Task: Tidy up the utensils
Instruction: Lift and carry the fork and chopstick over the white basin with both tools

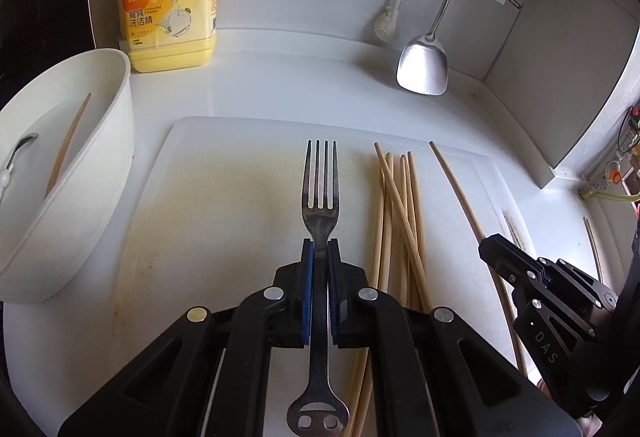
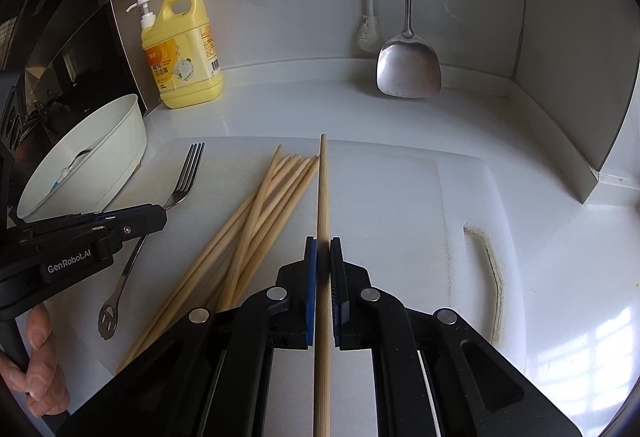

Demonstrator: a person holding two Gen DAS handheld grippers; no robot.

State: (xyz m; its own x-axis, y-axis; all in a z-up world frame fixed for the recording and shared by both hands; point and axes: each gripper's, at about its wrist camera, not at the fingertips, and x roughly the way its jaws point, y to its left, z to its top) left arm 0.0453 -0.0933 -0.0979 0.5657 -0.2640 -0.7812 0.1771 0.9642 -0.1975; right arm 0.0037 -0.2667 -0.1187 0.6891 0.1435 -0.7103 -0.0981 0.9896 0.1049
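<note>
My left gripper (image 1: 320, 243) is shut on a metal fork (image 1: 320, 193), tines pointing away, just above the white cutting board (image 1: 224, 189). It also shows in the right wrist view (image 2: 160, 211), with the fork (image 2: 186, 177). My right gripper (image 2: 323, 241) is shut on a single wooden chopstick (image 2: 322, 189); it shows in the left wrist view (image 1: 486, 243) with that chopstick (image 1: 452, 181). A pile of several chopsticks (image 1: 396, 205) (image 2: 272, 205) lies on the board between fork and held chopstick.
A white tub (image 1: 80, 157) (image 2: 92, 161) at the left holds a spoon and one chopstick. A yellow detergent bottle (image 1: 172, 5) stands at the back. A steel spatula (image 1: 422, 65) and a brush (image 1: 388, 23) hang against the back wall.
</note>
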